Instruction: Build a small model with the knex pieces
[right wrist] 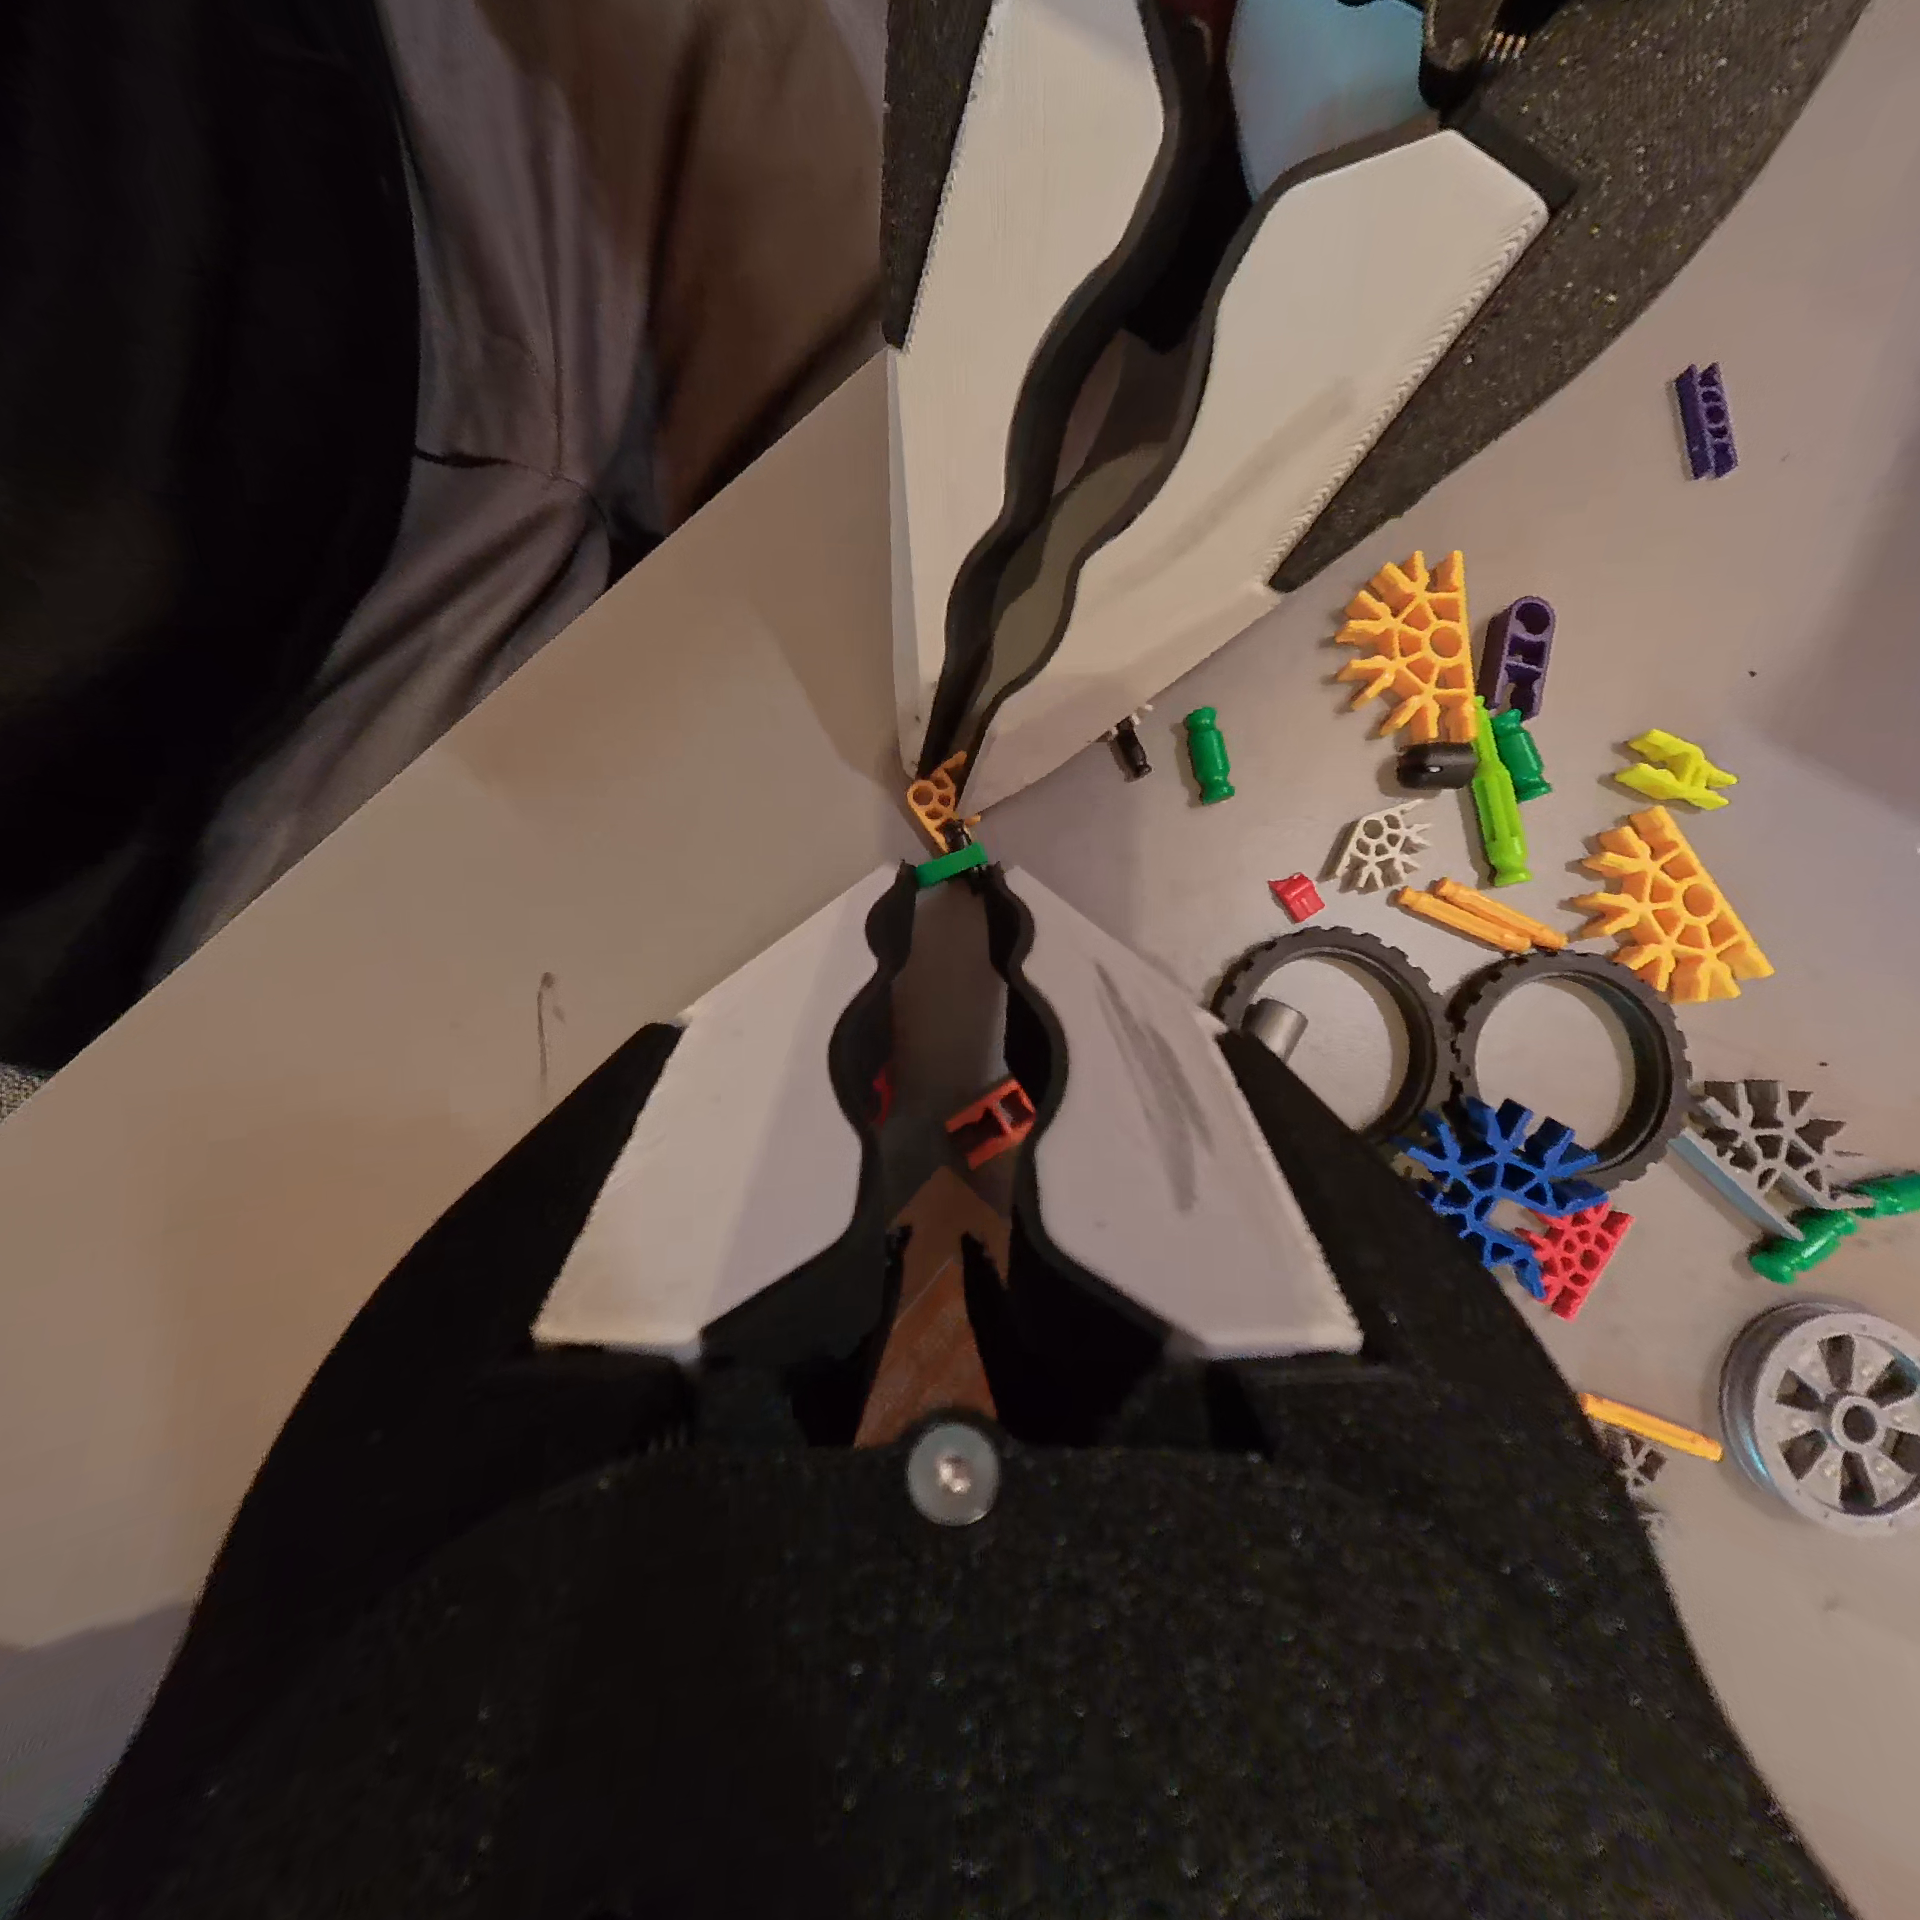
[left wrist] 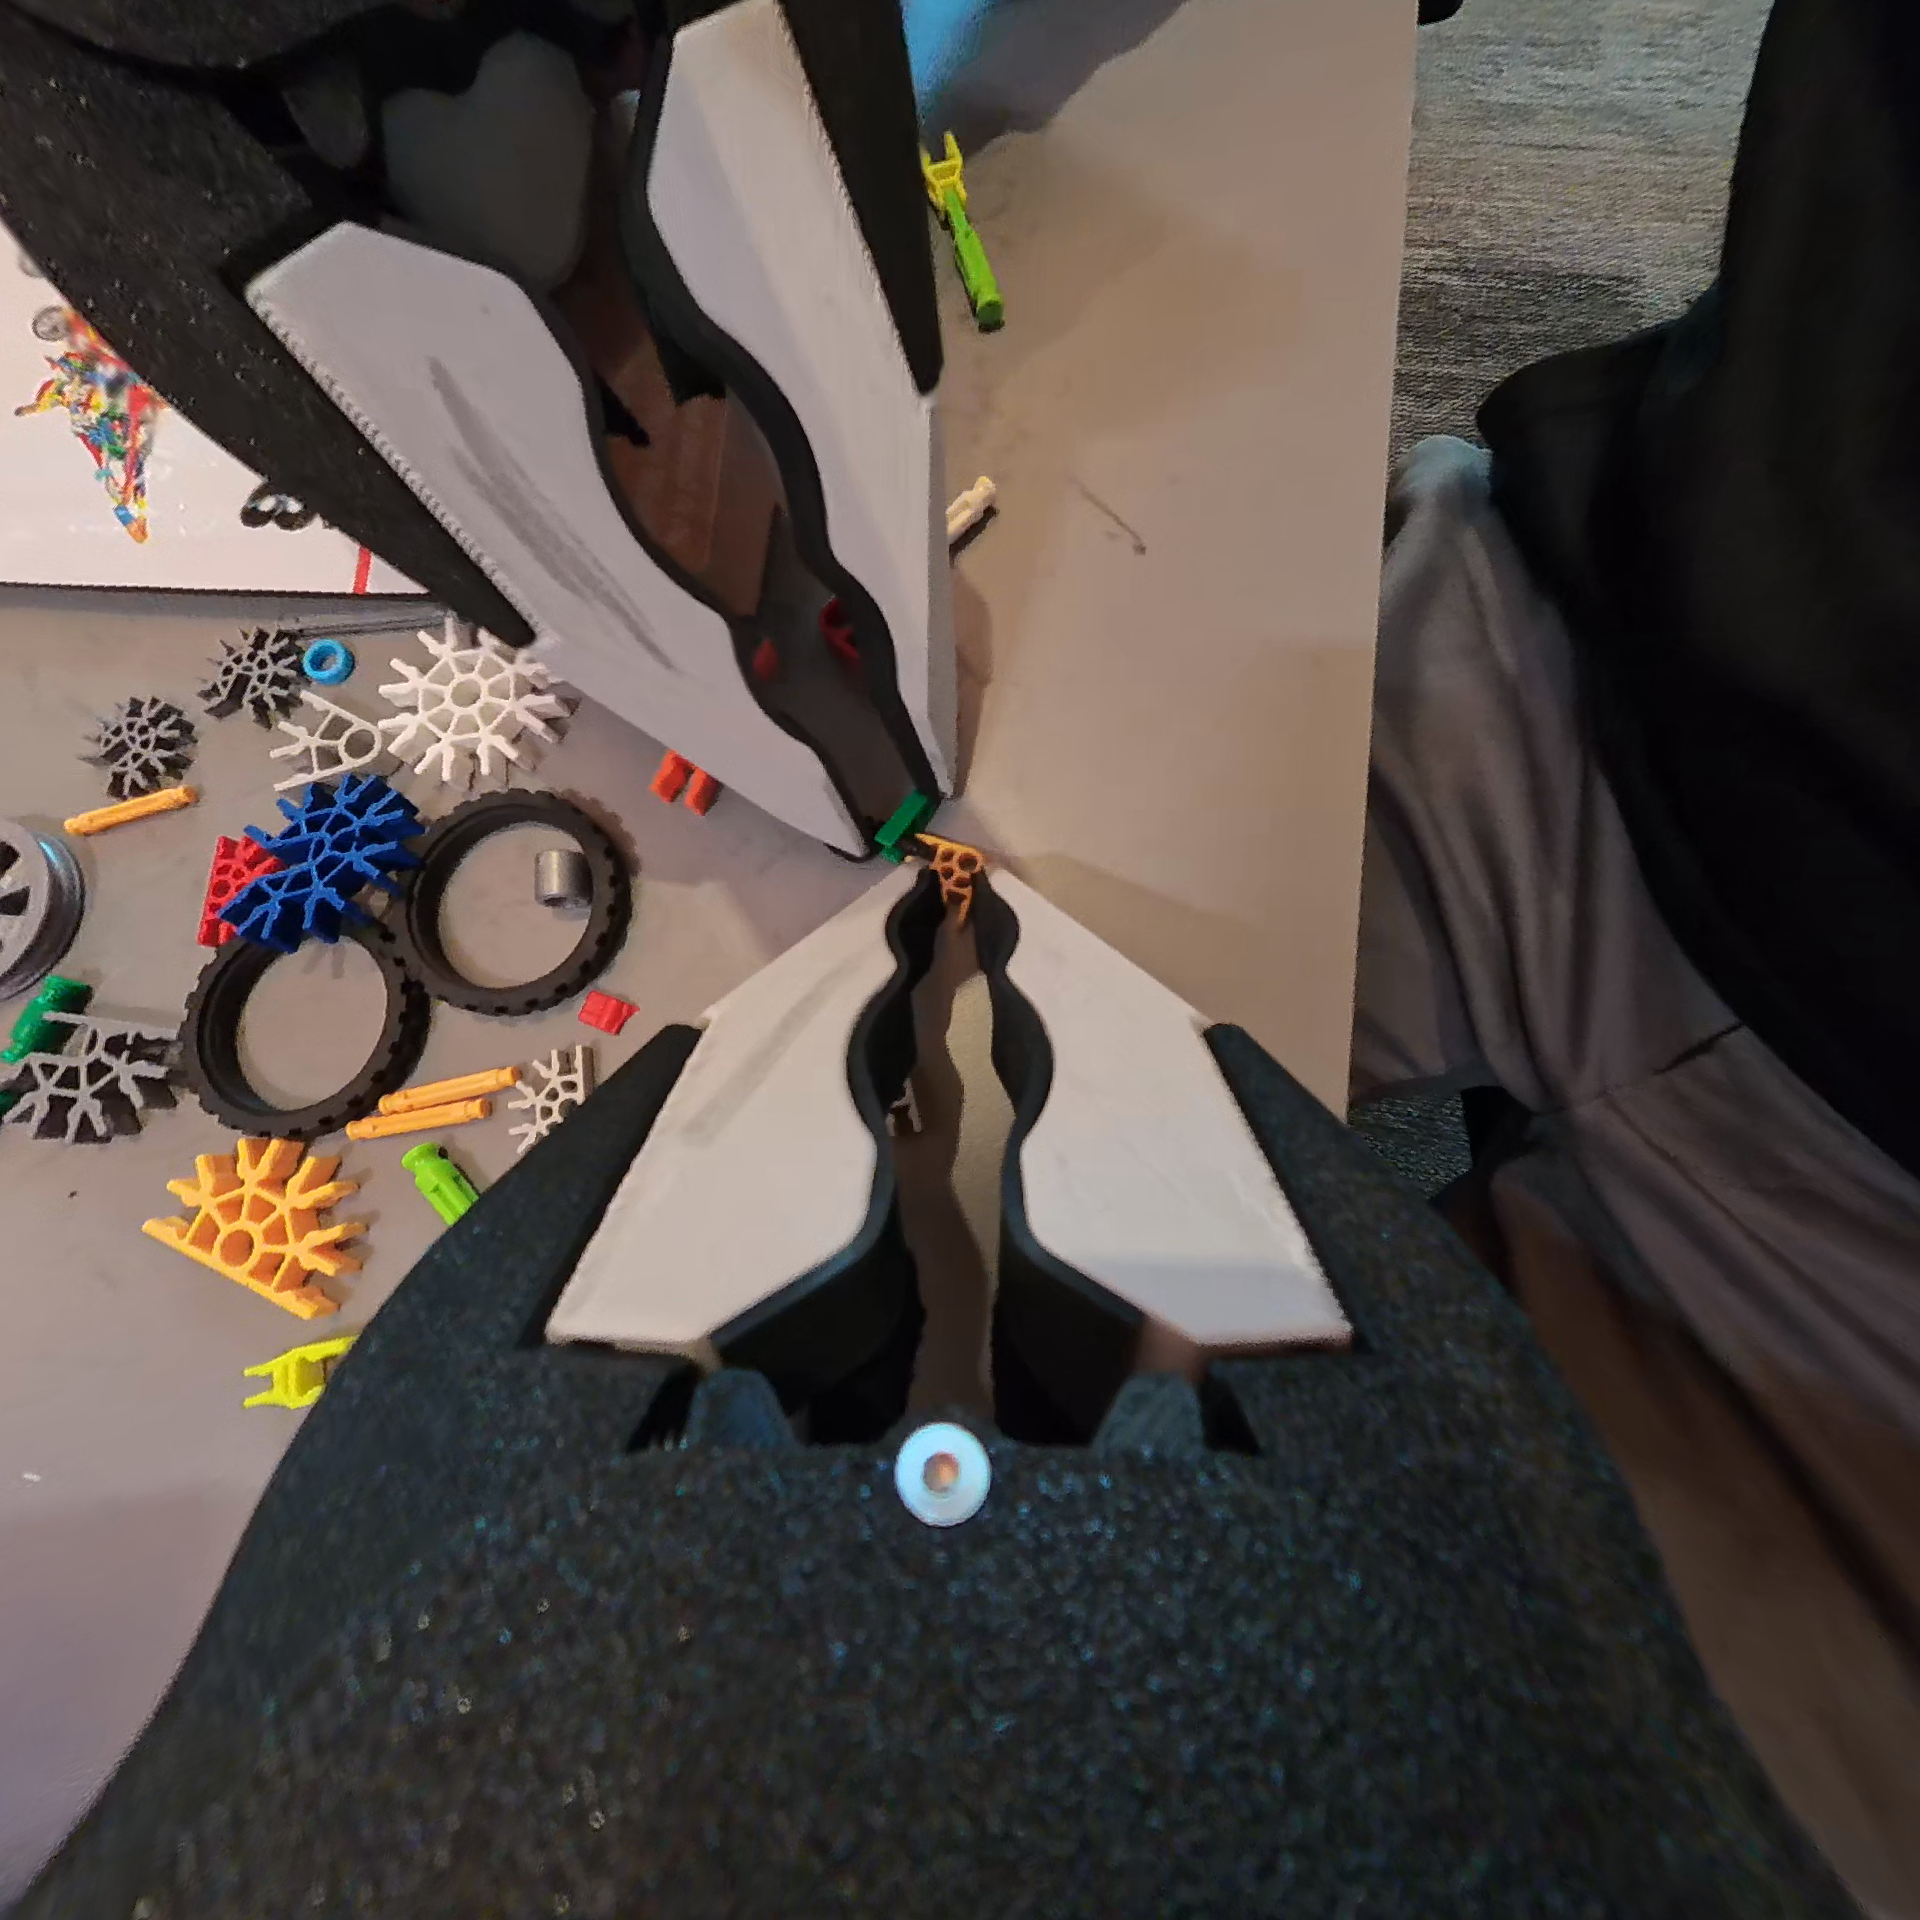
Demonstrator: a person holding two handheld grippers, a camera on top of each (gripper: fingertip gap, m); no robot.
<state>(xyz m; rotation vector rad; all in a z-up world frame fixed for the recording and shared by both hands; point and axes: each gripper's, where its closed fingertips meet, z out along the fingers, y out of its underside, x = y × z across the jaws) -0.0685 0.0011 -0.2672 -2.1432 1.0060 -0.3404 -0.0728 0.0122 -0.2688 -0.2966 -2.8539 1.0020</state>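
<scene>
The left tool (left wrist: 951, 883) is clenched on a small orange connector (left wrist: 956, 871), pinched at the very tips so most of the piece sticks out past them. The right tool (right wrist: 951, 873) is clenched on a short green piece (right wrist: 948, 868), also held at the tips. The two tools meet nose to nose above the table (left wrist: 1164, 644), near its edge, and the green and orange pieces touch or nearly touch; whether they are joined cannot be told. Holding each by one end leaves the facing ends free.

To the left tool's left lie loose parts: two black tyres (left wrist: 520, 902), a blue snowflake-shaped connector (left wrist: 327, 857), a white one (left wrist: 473, 701), yellow rods (left wrist: 447, 1091) and a grey wheel hub (left wrist: 31, 904). An orange clip (right wrist: 992, 1122) lies beneath the right tool.
</scene>
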